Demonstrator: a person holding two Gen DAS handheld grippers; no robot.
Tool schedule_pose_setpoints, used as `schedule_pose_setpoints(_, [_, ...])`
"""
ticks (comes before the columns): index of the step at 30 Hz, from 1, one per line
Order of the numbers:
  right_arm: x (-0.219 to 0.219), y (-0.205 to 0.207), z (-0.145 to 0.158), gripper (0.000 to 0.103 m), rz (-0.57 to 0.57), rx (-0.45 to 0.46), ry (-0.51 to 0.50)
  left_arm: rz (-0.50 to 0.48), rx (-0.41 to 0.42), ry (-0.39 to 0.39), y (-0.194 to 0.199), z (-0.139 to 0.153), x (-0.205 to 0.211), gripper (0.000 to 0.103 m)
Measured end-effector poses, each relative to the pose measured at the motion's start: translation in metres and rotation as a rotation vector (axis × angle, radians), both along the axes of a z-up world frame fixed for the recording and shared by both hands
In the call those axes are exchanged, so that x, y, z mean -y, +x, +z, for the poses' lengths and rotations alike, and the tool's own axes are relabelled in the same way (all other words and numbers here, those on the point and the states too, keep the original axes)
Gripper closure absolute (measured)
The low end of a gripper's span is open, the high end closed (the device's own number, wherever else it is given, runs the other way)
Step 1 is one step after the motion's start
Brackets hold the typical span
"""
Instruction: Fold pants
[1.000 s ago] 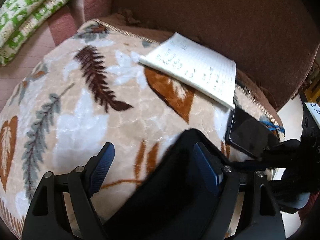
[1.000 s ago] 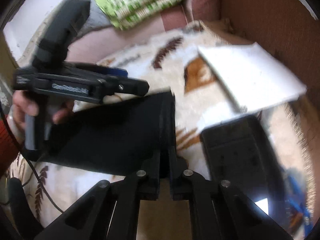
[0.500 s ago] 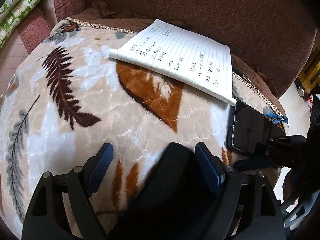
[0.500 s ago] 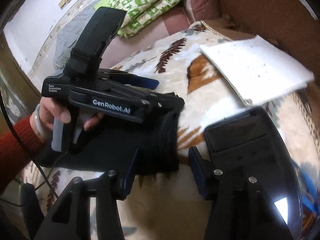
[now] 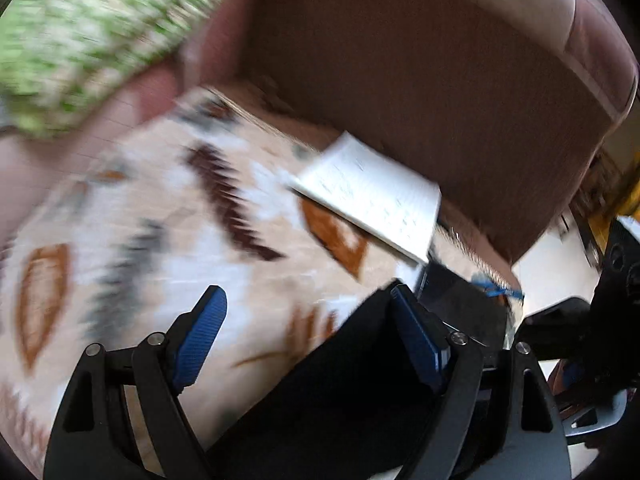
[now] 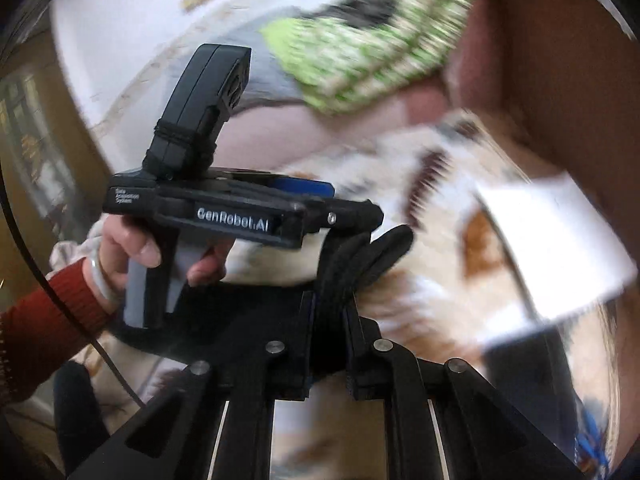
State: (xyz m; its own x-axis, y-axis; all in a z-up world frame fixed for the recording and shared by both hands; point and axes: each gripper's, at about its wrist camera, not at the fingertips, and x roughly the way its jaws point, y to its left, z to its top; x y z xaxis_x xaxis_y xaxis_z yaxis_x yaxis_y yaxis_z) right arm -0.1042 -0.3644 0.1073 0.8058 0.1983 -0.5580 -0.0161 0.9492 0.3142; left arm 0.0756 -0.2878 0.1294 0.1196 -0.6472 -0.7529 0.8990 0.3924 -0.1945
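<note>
The black pants lie folded on a leaf-patterned blanket. In the left wrist view my left gripper is open, its blue pads wide apart, with the pants' edge beside the right pad. In the right wrist view my right gripper is shut on a bunched edge of the black pants and holds it lifted off the blanket. The left gripper's body, held by a hand in a red sleeve, sits just above the pants.
A white notebook and a black phone lie on the blanket toward the brown sofa back. A green patterned quilt lies at the far left. Both views are motion-blurred.
My right gripper, open half a second ago, has shut on the pants' edge and lifted it. My left gripper stayed open and swung, so its view shifted.
</note>
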Motion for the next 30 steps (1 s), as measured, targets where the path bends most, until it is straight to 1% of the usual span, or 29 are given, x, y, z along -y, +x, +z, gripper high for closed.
schedule_pose_setpoints(1, [-0.013,0.004,0.007,0.092,0.029,0.012,-0.006,0.037,0.013,-0.013,0.006,0.010,-0.019,0.019])
schedule_pose_setpoints(2, [-0.030,0.010,0.013,0.092,0.067,0.022,-0.014,0.093,0.030,-0.024,0.013,0.020,-0.047,0.019])
schedule_pose_setpoints(5, [-0.078,0.033,0.014,0.092,0.166,0.016,-0.007,0.224,0.045,-0.021,0.030,0.032,-0.113,0.019])
schedule_pose_setpoints(8, [-0.129,0.055,-0.003,0.092,0.250,-0.024,-0.010,0.346,0.038,0.006,0.045,0.031,-0.174,0.019])
schedule_pose_setpoints(9, [-0.150,0.067,-0.014,0.092,0.283,-0.050,-0.011,0.377,0.034,0.013,0.046,0.028,-0.191,0.019])
schedule_pose_setpoints(12, [-0.191,0.095,-0.048,0.092,0.350,-0.140,-0.007,0.464,0.000,0.033,0.042,0.010,-0.236,0.019])
schedule_pose_setpoints(13, [-0.206,0.104,-0.063,0.090,0.371,-0.185,-0.024,0.488,-0.015,0.034,0.040,0.003,-0.248,0.019])
schedule_pose_setpoints(14, [-0.214,0.110,-0.074,0.085,0.372,-0.210,-0.048,0.512,-0.033,0.033,0.038,-0.003,-0.258,0.019])
schedule_pose_setpoints(15, [-0.217,0.110,-0.076,0.084,0.361,-0.198,-0.060,0.526,-0.051,0.033,0.036,-0.007,-0.265,0.019])
schedule_pose_setpoints(16, [-0.216,0.106,-0.073,0.076,0.359,-0.187,-0.051,0.539,-0.069,0.034,0.034,-0.012,-0.271,0.019])
schedule_pose_setpoints(17, [-0.209,0.101,-0.063,0.069,0.371,-0.181,-0.008,0.554,-0.087,0.027,0.030,-0.017,-0.275,0.019])
schedule_pose_setpoints(18, [-0.199,0.093,-0.052,0.050,0.369,-0.160,0.028,0.565,-0.099,0.015,0.026,-0.020,-0.276,0.019])
schedule_pose_setpoints(19, [-0.189,0.087,-0.043,0.036,0.351,-0.129,0.038,0.578,-0.119,0.001,0.022,-0.025,-0.277,0.019])
schedule_pose_setpoints(20, [-0.178,0.079,-0.034,0.034,0.319,-0.098,0.034,0.580,-0.140,-0.007,0.017,-0.029,-0.276,0.019])
schedule_pose_setpoints(21, [-0.162,0.072,-0.026,0.034,0.265,-0.082,0.021,0.580,-0.152,-0.014,0.014,-0.032,-0.276,0.019])
schedule_pose_setpoints(23, [-0.139,0.071,-0.023,0.036,0.198,-0.087,0.025,0.595,-0.162,-0.018,0.005,-0.041,-0.267,0.019])
schedule_pose_setpoints(24, [-0.132,0.072,-0.024,0.046,0.175,-0.092,0.029,0.597,-0.162,-0.005,0.003,-0.045,-0.263,0.019])
schedule_pose_setpoints(25, [-0.126,0.074,-0.028,0.065,0.148,-0.112,0.021,0.600,-0.160,0.013,0.001,-0.050,-0.258,0.019])
schedule_pose_setpoints(27, [-0.123,0.080,-0.041,0.085,0.122,-0.152,-0.027,0.621,-0.137,0.038,-0.006,-0.057,-0.247,0.019])
schedule_pose_setpoints(28, [-0.121,0.084,-0.045,0.087,0.115,-0.162,-0.047,0.628,-0.125,0.046,-0.008,-0.060,-0.243,0.019])
schedule_pose_setpoints(30, [-0.121,0.088,-0.057,0.087,0.108,-0.175,-0.062,0.646,-0.102,0.092,-0.010,-0.069,-0.235,0.019])
